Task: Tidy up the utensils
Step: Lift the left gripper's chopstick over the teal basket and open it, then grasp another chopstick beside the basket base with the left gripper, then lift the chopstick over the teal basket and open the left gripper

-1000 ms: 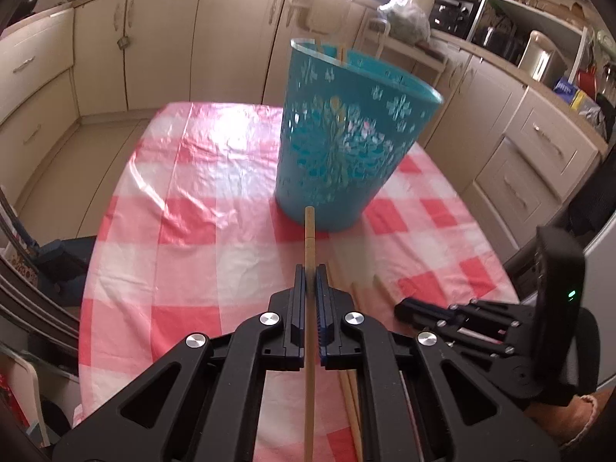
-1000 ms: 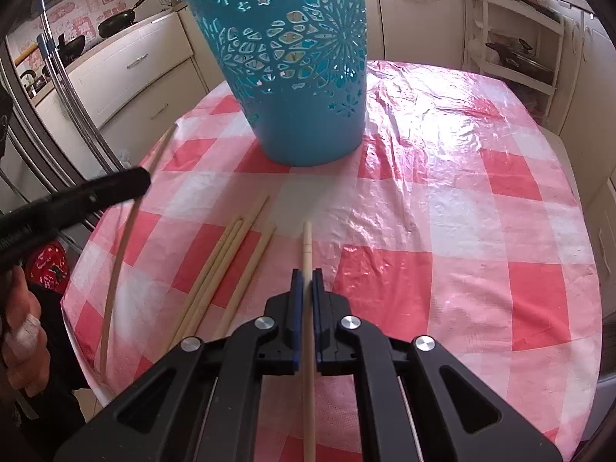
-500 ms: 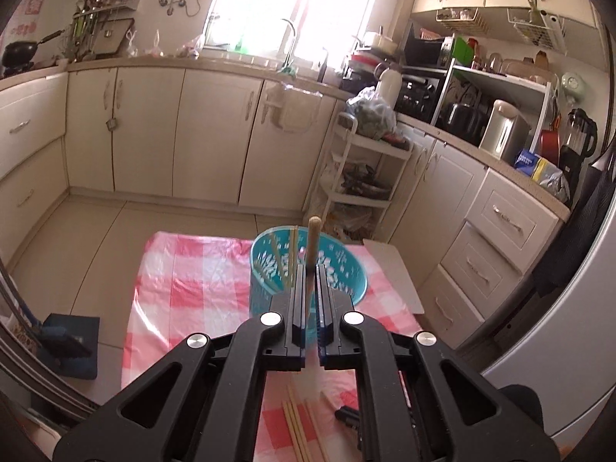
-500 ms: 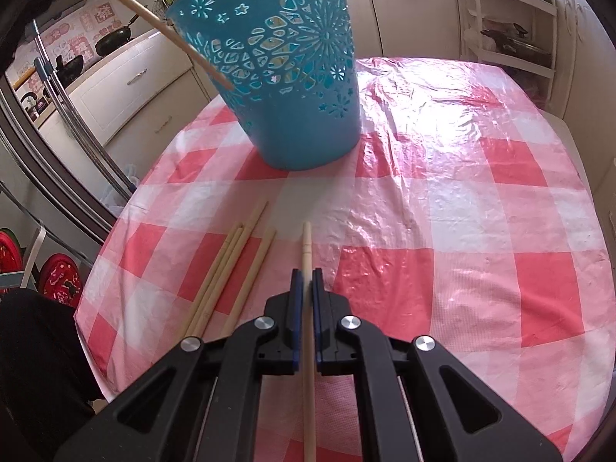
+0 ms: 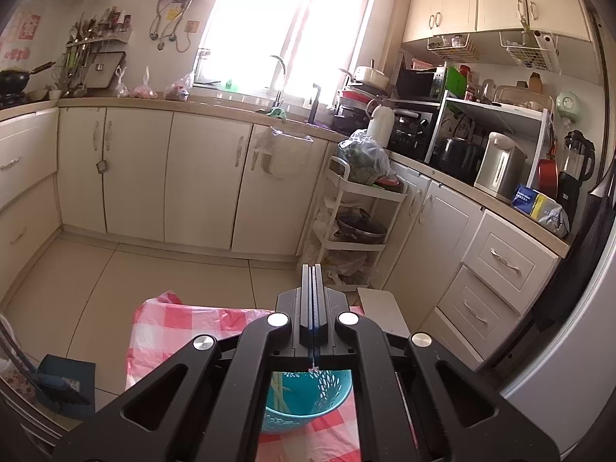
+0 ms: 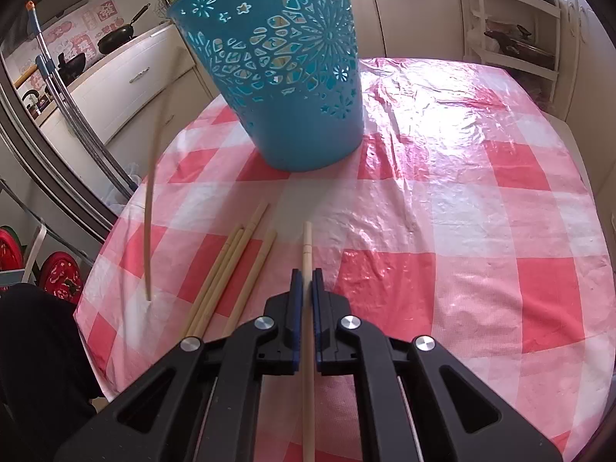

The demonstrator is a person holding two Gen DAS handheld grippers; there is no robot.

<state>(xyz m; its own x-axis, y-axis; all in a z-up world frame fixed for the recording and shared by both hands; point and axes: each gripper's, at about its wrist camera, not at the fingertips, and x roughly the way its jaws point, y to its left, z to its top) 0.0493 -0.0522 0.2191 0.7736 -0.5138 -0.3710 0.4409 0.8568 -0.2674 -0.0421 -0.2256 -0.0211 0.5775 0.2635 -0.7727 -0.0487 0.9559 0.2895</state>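
Now your right gripper [image 6: 307, 281] clamps a chopstick [image 6: 307, 246] at lower centre, below the blue basket [image 6: 277, 61]. Your left gripper [image 5: 315, 281] is closed, empty.

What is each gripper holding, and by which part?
Right gripper clamps a chopstick along its shaft, tip sticking out ahead. Left gripper is shut, holding nothing.

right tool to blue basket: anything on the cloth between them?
Bare checked tablecloth ahead of the held chopstick up to the blue basket, in the right wrist view. The loose chopsticks lie left.

Left view high, facing cabinets; right view low; both share basket [image 6: 277, 65].
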